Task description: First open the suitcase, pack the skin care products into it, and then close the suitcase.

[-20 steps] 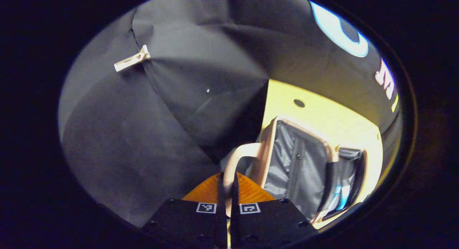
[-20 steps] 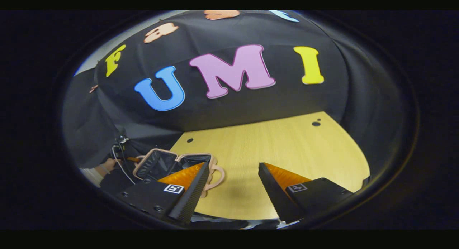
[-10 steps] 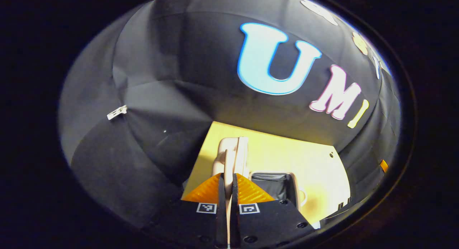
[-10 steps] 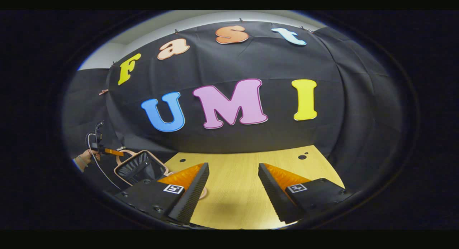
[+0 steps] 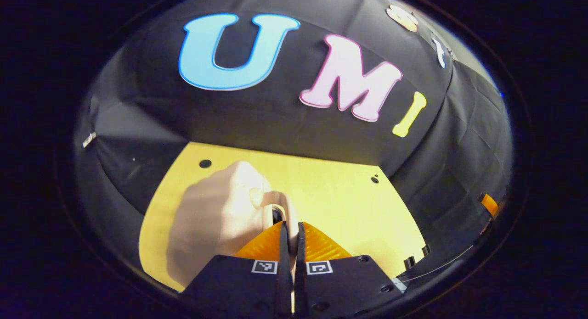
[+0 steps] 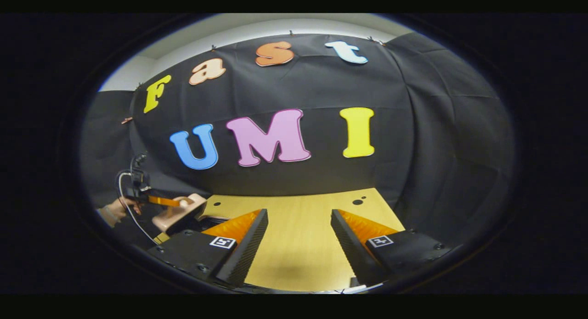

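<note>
In the left gripper view, my left gripper (image 5: 290, 225) is shut on the pale pink handle (image 5: 278, 203) of the suitcase lid (image 5: 216, 213), whose smooth outer shell faces me and slopes down to the left. In the right gripper view the pink suitcase (image 6: 180, 212) sits at the table's left edge, its lid tilted low over a dark gap. The left gripper (image 6: 161, 201) grips it there, held by a hand (image 6: 112, 210). My right gripper (image 6: 298, 213) hangs open over the bare wooden table (image 6: 298, 236), well right of the suitcase, with nothing between its fingers.
The yellow wooden table (image 5: 335, 195) has small round holes near its far edge (image 5: 205, 163). Black cloth walls close it in at the back and on both sides. A cable (image 6: 131, 218) trails from the left gripper.
My left gripper swung the lid over by its handle, from standing open to nearly down; the grey lining no longer shows. The right gripper stayed open and tilted slightly.
</note>
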Available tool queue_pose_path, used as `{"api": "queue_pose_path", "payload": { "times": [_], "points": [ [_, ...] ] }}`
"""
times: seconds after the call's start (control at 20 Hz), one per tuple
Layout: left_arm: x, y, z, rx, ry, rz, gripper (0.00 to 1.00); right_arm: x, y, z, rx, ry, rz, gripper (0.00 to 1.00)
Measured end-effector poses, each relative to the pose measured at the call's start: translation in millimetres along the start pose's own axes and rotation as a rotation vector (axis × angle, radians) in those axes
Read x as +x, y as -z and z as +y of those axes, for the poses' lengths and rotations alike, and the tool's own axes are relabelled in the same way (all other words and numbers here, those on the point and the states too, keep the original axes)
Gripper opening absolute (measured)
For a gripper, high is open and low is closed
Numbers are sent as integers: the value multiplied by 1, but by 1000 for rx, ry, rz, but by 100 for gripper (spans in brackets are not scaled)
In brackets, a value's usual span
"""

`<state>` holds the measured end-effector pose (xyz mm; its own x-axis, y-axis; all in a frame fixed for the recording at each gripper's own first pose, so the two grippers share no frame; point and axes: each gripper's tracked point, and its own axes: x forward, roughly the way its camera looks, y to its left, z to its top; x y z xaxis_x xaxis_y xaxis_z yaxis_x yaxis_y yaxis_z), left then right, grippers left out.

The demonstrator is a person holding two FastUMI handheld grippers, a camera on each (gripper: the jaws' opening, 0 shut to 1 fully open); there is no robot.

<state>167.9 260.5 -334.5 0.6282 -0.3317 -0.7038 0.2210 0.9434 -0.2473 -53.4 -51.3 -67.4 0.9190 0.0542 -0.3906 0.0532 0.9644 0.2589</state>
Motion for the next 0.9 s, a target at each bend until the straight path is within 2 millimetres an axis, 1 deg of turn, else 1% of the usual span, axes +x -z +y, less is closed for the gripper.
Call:
{"api": "queue_pose_path", "payload": {
  "times": [0.05,0.1,0.15,0.2,0.25,0.35,0.45,0.55,0.6,0.65,0.7,0.75,0.8,0.85,0.9],
  "points": [
    [21,24,-16,17,7,52,8,-7,2,-9,9,16,2,88],
    [33,44,-22,26,8,96,8,-14,6,-21,18,39,2,88],
    [54,63,-33,32,2,135,8,-22,10,-30,28,59,4,88],
    [72,79,-37,40,-12,167,8,-31,15,-37,40,76,8,88],
    [86,94,-37,43,-26,188,8,-40,20,-45,45,93,13,88],
    [100,111,-43,35,-26,216,8,-57,32,-59,24,126,26,88],
    [105,113,-43,61,-32,203,9,-72,39,-69,-14,143,37,88],
    [109,119,-48,81,-48,201,9,-82,44,-76,-48,141,45,88],
    [112,122,-51,94,-56,192,10,-85,44,-75,-56,130,45,88],
    [115,124,-51,107,-65,182,10,-87,44,-74,-64,115,41,88],
    [115,124,-48,104,-92,178,12,-90,42,-72,-72,98,36,88],
    [114,121,-48,90,-118,163,15,-93,40,-70,-75,79,30,88],
    [111,114,-53,71,-124,128,21,-97,37,-66,-75,55,18,88],
    [111,104,-60,50,-120,90,32,-100,34,-64,-81,37,7,88],
    [104,94,-72,30,-105,47,30,-102,33,-65,-93,25,2,88]
  ]
}}
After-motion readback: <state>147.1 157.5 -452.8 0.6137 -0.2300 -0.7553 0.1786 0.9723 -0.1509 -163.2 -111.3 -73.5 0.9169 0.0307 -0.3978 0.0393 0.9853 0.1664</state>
